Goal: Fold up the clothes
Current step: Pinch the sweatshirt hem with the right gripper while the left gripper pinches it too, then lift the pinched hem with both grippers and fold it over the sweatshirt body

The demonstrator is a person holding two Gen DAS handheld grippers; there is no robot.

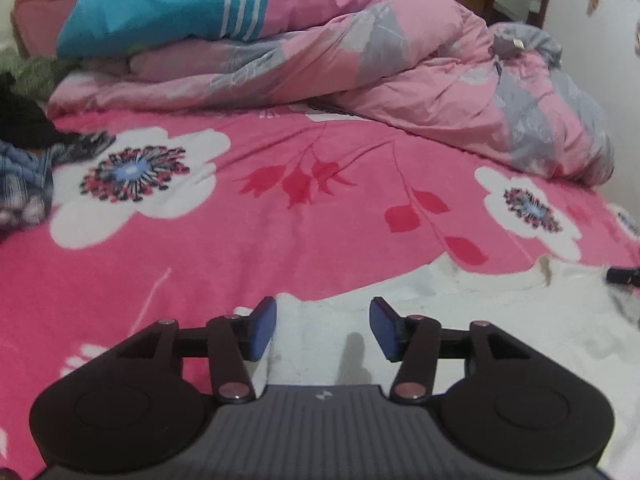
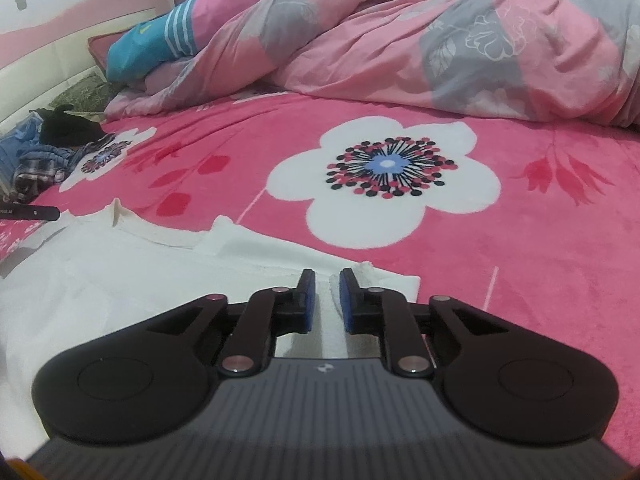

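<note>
Pink fleece with big white flowers covers the bed [image 1: 248, 240], and your two grippers work at its near edge. At the far side a crumpled pink and grey quilt [image 1: 400, 80] is heaped up, with a blue striped pillow [image 1: 160, 12] resting on its left part. At the left edge of the bed you have a small pile of other clothes [image 2: 44, 156], dark and checked, well apart from your working place.

The white garment [image 1: 460, 320] lies flat on the near part of the bed, spread between your two hands. In the right wrist view its collar part shows towards the left, and one straight edge ends just beside the white flower.

Your left gripper [image 1: 323, 330] stands about half open above the white cloth. The blue pads [image 1: 266, 330] are well apart and nothing is between them; only the cloth shows below, with a small shadow on it. It does not hold the garment.

Your right gripper [image 2: 327, 300] is nearly closed, with only a narrow gap between its blue pads [image 2: 346, 304]. A raised fold of the white garment [image 2: 360, 276] goes into this gap at the right corner of the cloth, so the gripper seems to pinch this edge. At the left edge of that view, a dark tip of the other gripper rests over the cloth.
</note>
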